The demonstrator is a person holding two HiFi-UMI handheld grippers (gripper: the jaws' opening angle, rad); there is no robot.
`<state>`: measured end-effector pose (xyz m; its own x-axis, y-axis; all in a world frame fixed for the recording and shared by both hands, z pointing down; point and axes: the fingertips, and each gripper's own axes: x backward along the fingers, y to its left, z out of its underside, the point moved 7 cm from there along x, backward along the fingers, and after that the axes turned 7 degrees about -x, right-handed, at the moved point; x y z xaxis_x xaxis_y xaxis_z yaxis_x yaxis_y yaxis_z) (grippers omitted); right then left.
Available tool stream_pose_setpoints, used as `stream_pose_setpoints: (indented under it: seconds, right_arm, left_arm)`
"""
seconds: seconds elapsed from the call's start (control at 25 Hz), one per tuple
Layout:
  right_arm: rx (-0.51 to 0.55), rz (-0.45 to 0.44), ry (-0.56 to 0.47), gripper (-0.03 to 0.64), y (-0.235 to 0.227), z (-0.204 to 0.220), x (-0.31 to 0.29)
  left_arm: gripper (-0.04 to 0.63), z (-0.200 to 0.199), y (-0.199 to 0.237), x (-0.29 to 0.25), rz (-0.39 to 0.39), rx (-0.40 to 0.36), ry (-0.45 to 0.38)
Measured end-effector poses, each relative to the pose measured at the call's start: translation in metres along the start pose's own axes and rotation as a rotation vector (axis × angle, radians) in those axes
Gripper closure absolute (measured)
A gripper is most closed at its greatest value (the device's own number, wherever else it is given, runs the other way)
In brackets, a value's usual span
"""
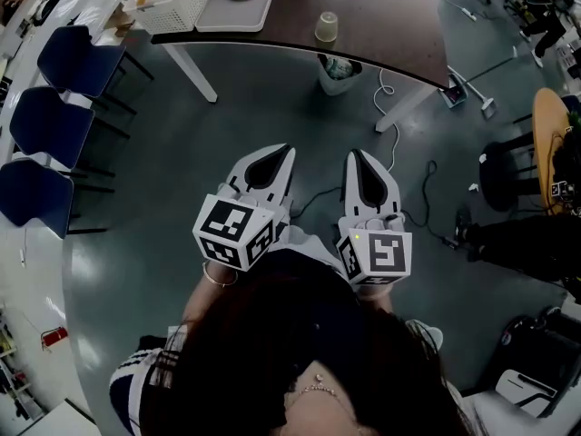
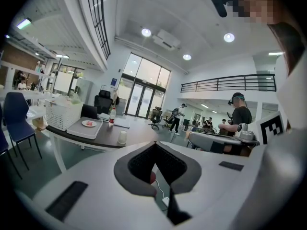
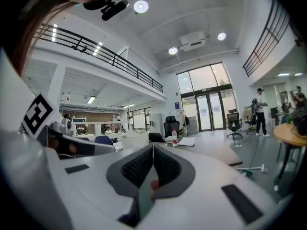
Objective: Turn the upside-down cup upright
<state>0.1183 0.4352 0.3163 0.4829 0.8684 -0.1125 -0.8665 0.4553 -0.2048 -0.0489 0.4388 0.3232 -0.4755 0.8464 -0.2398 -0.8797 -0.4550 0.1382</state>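
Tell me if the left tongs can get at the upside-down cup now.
Probably not yet: the left tongs are shut and short of the cup on the table; only floor lies between.

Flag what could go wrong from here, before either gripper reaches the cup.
1. The left gripper and right gripper have shut jaws; unopened, they could knock the pale upside-down cup off the near edge of the dark tabletop.
2. The white cable on the floor by the table could snag a foot.

Open-plan office hall: mezzanine railing (image 2: 230, 83), glass entrance doors (image 3: 211, 109), swivel chairs (image 3: 171, 125), long work desk (image 1: 390, 25)
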Motion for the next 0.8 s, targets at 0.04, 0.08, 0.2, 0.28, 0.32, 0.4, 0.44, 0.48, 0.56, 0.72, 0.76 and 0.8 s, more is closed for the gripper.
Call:
stream_pose_setpoints:
  seconds: [0.04, 0.08, 0.2, 0.28, 0.32, 0.4, 0.44, 0.48, 0.56, 0.72, 0.76, 0.8]
  right_arm:
    - [-0.001, -0.001, 0.0, 0.601, -0.003, -0.001, -0.005]
    - [-0.001, -0.002, 0.0, 0.601, -0.007, -0.001, -0.01]
    - [-0.005, -0.001, 0.005, 0.601, -0.016, -0.003, -0.029]
    - [-0.009, -0.002, 0.01, 0.601, -0.022, -0.004, -0.046]
    - [-0.011, -0.005, 0.01, 0.601, -0.023, -0.005, -0.055]
    - [-0.015, -0.011, 0.008, 0.601, -0.025, -0.008, -0.073]
    - [-0.017, -0.011, 0.006, 0.601, -0.026, -0.01, -0.082]
    - [-0.019, -0.01, 0.006, 0.601, -0.027, -0.011, -0.09]
    - [-0.018, -0.001, 0.004, 0.601, -0.031, -0.014, -0.108]
    - [-0.011, 0.021, -0.007, 0.601, -0.038, -0.026, -0.146]
    - [-0.009, 0.026, -0.009, 0.601, -0.039, -0.029, -0.155]
    - [-0.007, 0.031, -0.01, 0.601, -0.04, -0.031, -0.164]
  left_arm:
    - [0.6, -0.001, 0.002, -0.006, -0.001, -0.001, 0.001]
    - [0.6, -0.003, 0.004, -0.012, 0.0, -0.003, 0.003]
    - [0.6, -0.006, 0.014, -0.031, 0.007, -0.005, 0.009]
    - [0.6, -0.01, 0.025, -0.045, 0.011, -0.006, 0.015]
    - [0.6, -0.012, 0.031, -0.052, 0.014, -0.006, 0.017]
    - [0.6, -0.017, 0.045, -0.066, 0.023, -0.004, 0.016]
    - [0.6, -0.019, 0.052, -0.073, 0.028, -0.003, 0.015]
    - [0.6, -0.021, 0.058, -0.08, 0.032, -0.003, 0.016]
    - [0.6, -0.028, 0.072, -0.095, 0.042, -0.008, 0.018]
    - [0.6, -0.045, 0.099, -0.125, 0.07, -0.021, 0.008]
    - [0.6, -0.049, 0.106, -0.131, 0.076, -0.021, 0.006]
    - [0.6, -0.052, 0.113, -0.137, 0.081, -0.02, 0.004]
